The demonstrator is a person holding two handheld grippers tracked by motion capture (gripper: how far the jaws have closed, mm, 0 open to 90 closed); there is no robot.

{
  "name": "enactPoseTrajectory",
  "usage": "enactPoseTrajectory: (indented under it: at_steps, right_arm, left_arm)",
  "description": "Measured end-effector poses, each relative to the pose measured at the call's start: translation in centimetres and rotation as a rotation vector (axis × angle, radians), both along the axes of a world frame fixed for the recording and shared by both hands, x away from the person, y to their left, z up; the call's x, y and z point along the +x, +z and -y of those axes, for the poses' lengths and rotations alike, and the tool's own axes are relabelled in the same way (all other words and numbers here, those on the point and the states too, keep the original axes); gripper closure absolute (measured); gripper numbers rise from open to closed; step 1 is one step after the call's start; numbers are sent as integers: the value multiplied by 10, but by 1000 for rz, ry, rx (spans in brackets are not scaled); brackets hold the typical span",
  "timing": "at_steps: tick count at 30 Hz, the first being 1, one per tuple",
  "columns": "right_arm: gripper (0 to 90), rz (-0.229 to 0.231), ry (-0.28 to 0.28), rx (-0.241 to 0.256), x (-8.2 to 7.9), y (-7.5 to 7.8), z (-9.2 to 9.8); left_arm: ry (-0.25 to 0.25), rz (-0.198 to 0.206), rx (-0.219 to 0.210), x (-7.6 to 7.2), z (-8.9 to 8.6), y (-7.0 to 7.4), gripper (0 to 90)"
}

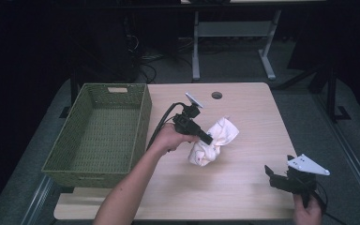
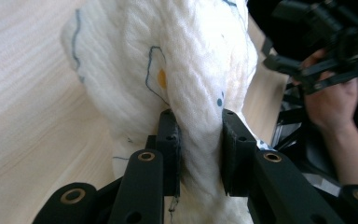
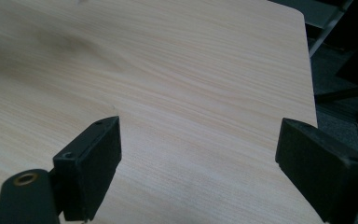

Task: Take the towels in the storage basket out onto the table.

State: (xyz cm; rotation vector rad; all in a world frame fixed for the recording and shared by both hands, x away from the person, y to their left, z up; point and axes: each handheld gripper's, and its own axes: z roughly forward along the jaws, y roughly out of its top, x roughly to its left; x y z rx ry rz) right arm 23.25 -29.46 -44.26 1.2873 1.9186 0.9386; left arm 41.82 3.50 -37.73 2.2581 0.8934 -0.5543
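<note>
Green woven basket [image 1: 101,136] sits empty at frame left; left gripper [image 1: 208,139] pinches the white cloth [image 1: 214,141] mid-frame, right gripper [image 1: 281,176] gapes wide, holding nothing.

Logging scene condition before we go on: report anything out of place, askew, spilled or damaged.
Nothing stands out. The white cloth lies crumpled mid-table, pinched by the left gripper. The green basket sits square and intact. The right gripper hangs open near the table's corner.
</note>
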Motion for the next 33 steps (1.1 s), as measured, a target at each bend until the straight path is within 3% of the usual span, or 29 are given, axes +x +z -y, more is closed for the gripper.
enactPoseTrajectory:
  at_steps: [9, 19, 33]
  right_arm:
    - [139, -5, 1, -6, 1, -1, 0]
    - [139, -4, 6, -7, 1, -1, -1]
    - [139, -7, 13, -11, 1, -2, -1]
  left_arm:
    - [18, -39, -1, 1, 19, -22, 719]
    - [34, -49, -1, 2, 30, -34, 717]
    - [98, -48, -25, 4, 43, -50, 709]
